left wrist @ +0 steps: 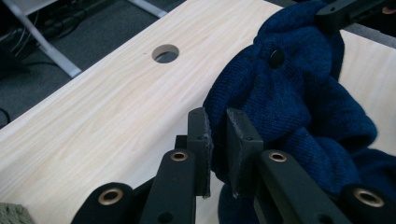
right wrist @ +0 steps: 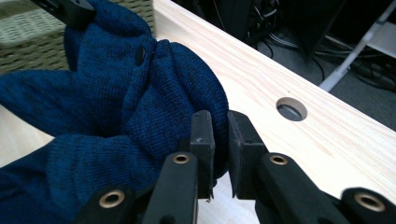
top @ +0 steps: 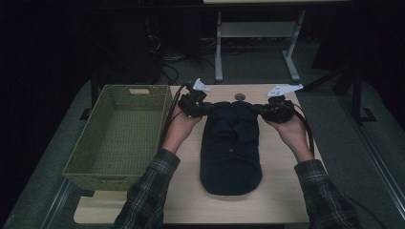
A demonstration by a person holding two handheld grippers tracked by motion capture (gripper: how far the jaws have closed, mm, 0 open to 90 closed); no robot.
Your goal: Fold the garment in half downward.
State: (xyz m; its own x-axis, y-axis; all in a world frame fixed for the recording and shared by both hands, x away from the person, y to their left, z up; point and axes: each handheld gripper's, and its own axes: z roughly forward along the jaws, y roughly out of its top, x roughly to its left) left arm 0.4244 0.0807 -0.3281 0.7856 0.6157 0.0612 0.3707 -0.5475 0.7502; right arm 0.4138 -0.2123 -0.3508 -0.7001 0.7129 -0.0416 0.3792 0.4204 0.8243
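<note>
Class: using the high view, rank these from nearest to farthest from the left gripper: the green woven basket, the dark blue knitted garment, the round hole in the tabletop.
1. The dark blue knitted garment: clamped in the left gripper at its far left corner.
2. The round hole: to the gripper's right, just beyond the garment's far edge.
3. The green woven basket: to its left, at the table's left edge. Its near corner rivals the hole; too close to call.

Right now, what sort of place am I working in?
Probably a dim lab or office workroom: a light wooden desk with a round cable hole, a tangle of black cables on the grey carpeted floor, and a white metal-framed table behind.
</note>
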